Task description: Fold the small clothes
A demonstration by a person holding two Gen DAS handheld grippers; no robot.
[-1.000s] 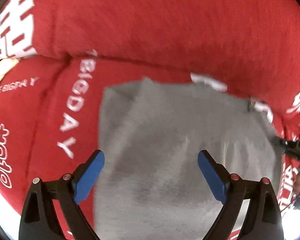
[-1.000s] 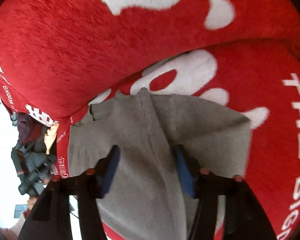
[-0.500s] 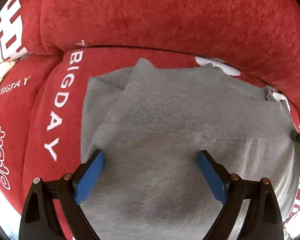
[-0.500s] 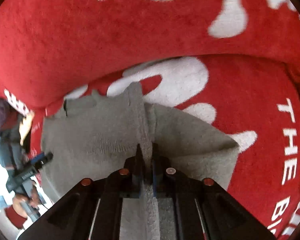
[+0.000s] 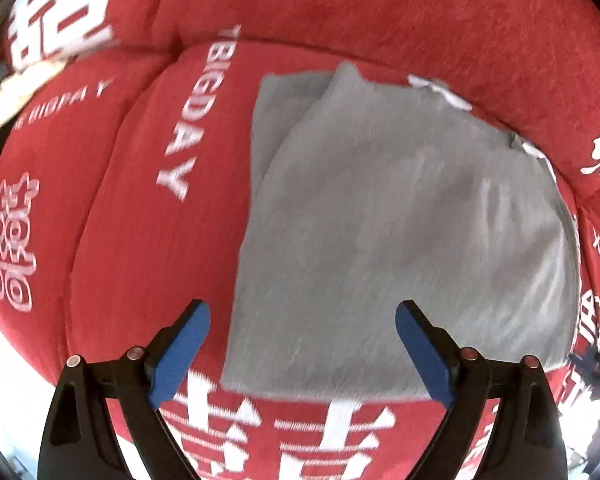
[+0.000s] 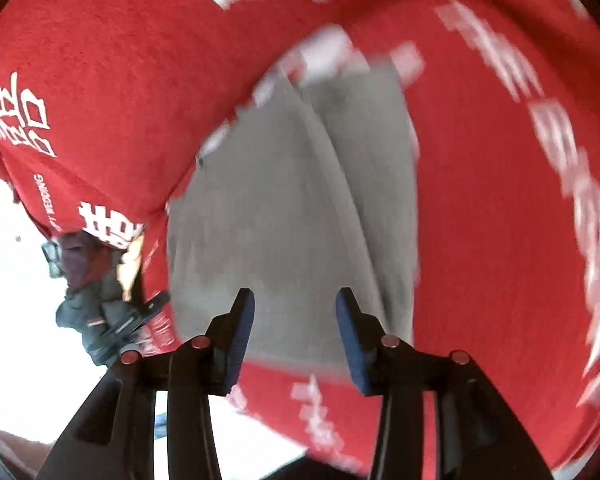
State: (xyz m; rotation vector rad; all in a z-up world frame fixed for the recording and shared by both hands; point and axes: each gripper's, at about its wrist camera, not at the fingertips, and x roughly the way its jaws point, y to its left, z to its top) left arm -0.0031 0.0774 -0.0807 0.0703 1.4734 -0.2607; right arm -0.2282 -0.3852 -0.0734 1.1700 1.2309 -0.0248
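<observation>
A folded grey garment (image 5: 400, 232) lies flat on the red sofa seat (image 5: 148, 240), with a folded flap along its left side. My left gripper (image 5: 302, 344) is open and empty, hovering over the garment's near edge. In the right wrist view the same grey garment (image 6: 284, 216) shows a fold ridge running up its middle. My right gripper (image 6: 295, 326) is open and empty, just above the garment's near edge. That view is motion-blurred.
The red sofa cover has white lettering and characters, and its backrest (image 5: 380, 12) rises behind the garment. The other hand-held gripper (image 6: 120, 320) and a pile of dark items (image 6: 80, 264) show at the left past the sofa's edge.
My right gripper was shut on the garment's fold half a second ago; it has opened and pulled back. My left gripper stayed open and drew back toward the near edge.
</observation>
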